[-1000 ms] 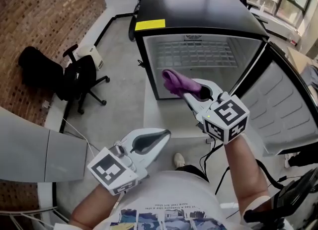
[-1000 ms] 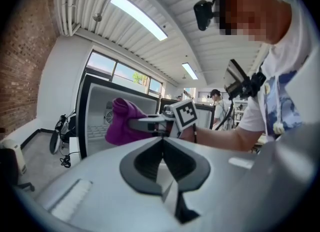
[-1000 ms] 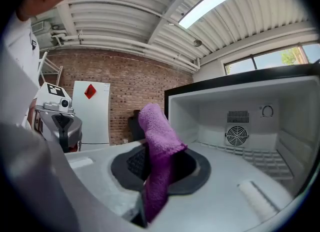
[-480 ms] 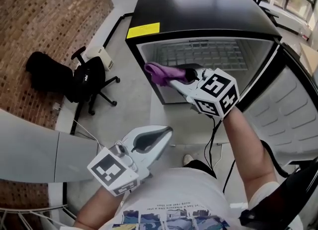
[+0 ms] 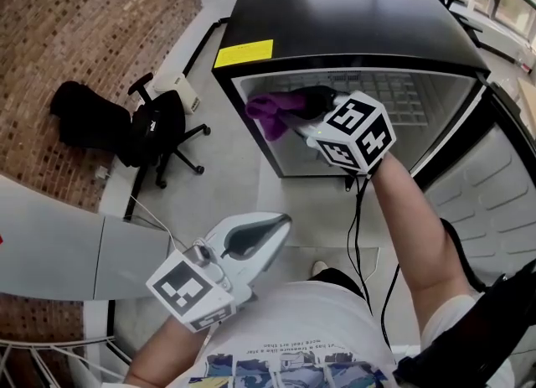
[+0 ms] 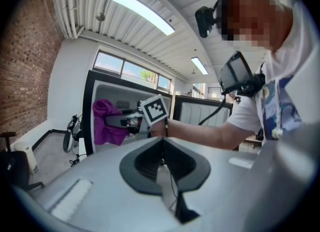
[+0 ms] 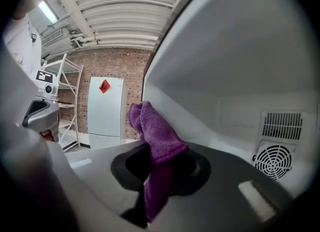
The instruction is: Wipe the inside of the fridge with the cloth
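Purple fuzzy cloth (image 5: pixel 270 111) pinched in the right gripper (image 5: pixel 295 123) inside the open black fridge (image 5: pixel 352 18), left gripper (image 5: pixel 279 225) clenched empty.

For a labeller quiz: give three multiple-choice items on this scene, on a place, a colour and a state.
1. Where is the cloth? A on the floor; B at the fridge's open front; C on the office chair.
2. The cloth's colour? A yellow; B white; C purple.
3. The right tongs are: A shut on the cloth; B open, empty; C out of view.
Key: 1 B, it sits in the fridge opening; 2 C, purple in every view; 3 A, cloth pinched between the jaws.
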Motion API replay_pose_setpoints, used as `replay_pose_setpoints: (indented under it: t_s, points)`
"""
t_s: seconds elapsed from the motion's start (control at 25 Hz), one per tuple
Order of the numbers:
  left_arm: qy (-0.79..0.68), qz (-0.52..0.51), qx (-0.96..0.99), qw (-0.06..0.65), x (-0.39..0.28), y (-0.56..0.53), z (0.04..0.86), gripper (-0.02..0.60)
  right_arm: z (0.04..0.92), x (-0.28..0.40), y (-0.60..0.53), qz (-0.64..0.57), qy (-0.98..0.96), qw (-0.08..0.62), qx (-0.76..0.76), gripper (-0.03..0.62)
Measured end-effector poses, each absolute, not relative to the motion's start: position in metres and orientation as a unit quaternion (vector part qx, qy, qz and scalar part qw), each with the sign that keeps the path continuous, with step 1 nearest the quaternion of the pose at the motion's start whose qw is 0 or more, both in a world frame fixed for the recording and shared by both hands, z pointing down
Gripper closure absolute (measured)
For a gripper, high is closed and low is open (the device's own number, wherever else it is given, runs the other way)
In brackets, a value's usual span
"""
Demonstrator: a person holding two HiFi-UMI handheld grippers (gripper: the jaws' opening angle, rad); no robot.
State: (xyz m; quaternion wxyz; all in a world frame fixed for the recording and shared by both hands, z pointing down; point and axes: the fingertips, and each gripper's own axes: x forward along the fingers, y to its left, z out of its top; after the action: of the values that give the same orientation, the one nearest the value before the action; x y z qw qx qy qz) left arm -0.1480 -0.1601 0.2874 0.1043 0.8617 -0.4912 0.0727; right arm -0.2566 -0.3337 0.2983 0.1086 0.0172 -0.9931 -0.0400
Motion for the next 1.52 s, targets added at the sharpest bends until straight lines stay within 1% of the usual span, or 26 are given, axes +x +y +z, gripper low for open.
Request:
replay_pose_setpoints:
  t_s: [0.44, 1.08, 1.24, 1.52]
  points:
    - [-0.505, 0.070, 0.854, 0.106, -0.152, -0.166, 0.290, 0.576, 0.299, -0.274, -0.383, -0.043, -0.991, 0.112, 0.066, 0.540]
    - [-0.523, 0.056, 0.843, 0.110, -0.169, -0.165, 0.290, 0.576, 0.302, -0.283, -0.463, -0.016, -0.968, 0.104, 0.229, 0.540]
    - [-0.524, 0.051, 0.843, 0.109, -0.172, -0.166, 0.289, 0.577, 0.298, -0.279, -0.473, -0.033, -0.955, 0.098, 0.277, 0.540]
    - [-0.519, 0.050, 0.846, 0.112, -0.172, -0.167, 0.291, 0.576, 0.296, -0.287, -0.472, -0.042, -0.956, 0.094, 0.274, 0.540]
